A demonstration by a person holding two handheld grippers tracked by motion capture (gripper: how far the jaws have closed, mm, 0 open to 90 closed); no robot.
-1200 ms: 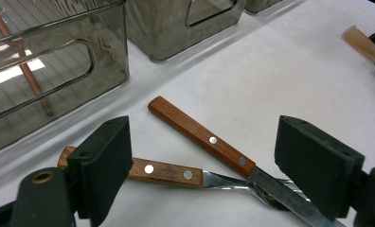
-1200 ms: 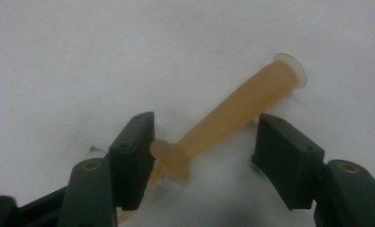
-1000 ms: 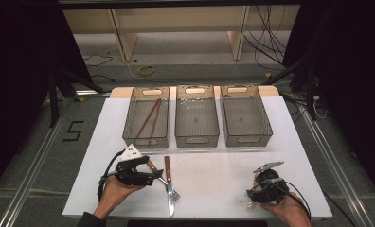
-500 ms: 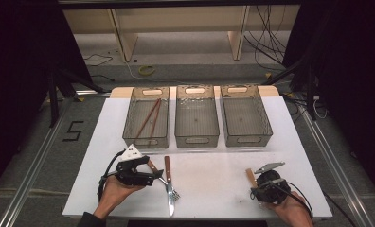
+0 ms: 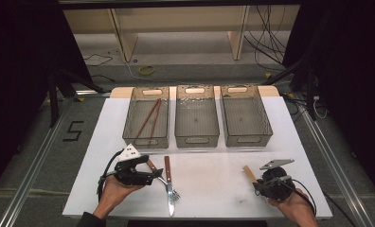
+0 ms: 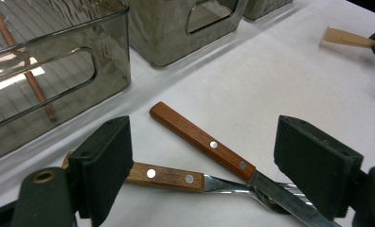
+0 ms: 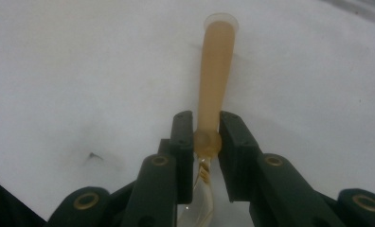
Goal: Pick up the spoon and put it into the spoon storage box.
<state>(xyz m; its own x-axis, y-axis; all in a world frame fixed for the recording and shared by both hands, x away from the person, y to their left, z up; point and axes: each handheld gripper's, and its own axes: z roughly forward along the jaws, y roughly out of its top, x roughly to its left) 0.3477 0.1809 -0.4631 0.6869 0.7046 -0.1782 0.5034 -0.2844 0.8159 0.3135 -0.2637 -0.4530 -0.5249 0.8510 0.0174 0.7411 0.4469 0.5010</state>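
White tabletop (image 5: pixel 209 165) with dark floor all around, three smoky clear bins along the far edge. Left bin (image 5: pixel 147 117) has a pair of reddish chopsticks (image 5: pixel 149 119) in it; the middle bin (image 5: pixel 197 116) and right bin (image 5: pixel 245 115) look bare, though the ribbed plastic makes that hard to read.

Right gripper (image 7: pixel 205 142) has just been closing, and its pads now pinch a tan-handled utensil (image 7: pixel 217 71) right at the neck. Handle sticks out away from the jaws over the table; the clear working end is tucked between the jaws and cut off by the frame, so I can't say what it is.

Left gripper (image 6: pixel 202 165) sits wide, gripping nothing, jaws straddling a wood-handled knife (image 6: pixel 202 139) crossed over a wood-handled fork (image 6: pixel 164 175). The fork's handle end hides behind one jaw, and both metal ends run out of that shot.
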